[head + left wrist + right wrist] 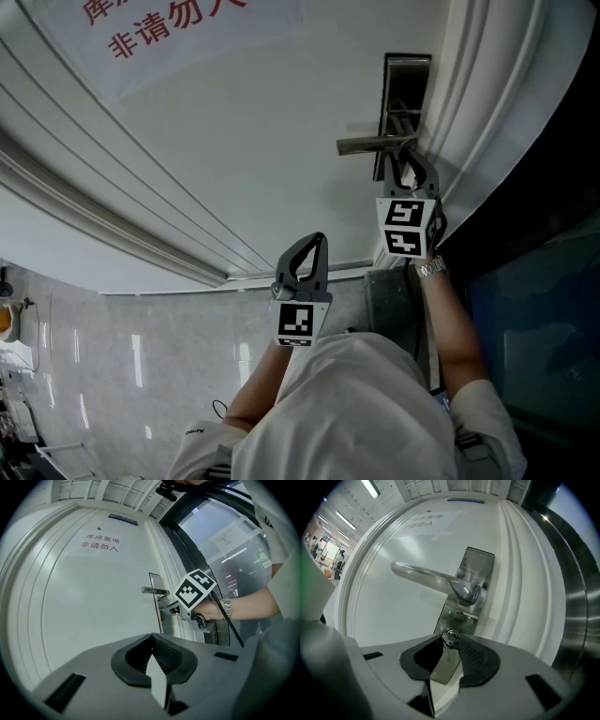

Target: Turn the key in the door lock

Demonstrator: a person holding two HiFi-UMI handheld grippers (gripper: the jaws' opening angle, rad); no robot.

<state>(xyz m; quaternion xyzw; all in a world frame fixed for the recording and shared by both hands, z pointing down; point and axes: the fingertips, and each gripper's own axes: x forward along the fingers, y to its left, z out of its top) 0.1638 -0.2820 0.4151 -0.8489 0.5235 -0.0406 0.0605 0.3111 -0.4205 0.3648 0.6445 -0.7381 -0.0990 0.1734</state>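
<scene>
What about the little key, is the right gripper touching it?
Touching. The right gripper view shows the right gripper pinching the key between its jaw tips, with no gap on either side.

Left tool (152, 639) shut, empty — right tool (451, 642) clamped on key (449, 638), arm extended.

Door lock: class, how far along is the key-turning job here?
Done: the key sits in the lock plate. In hand: the right claw pinches its head. To do: the turn itself; no view shows it finished. The left claw hangs shut, clear of the door.
</scene>
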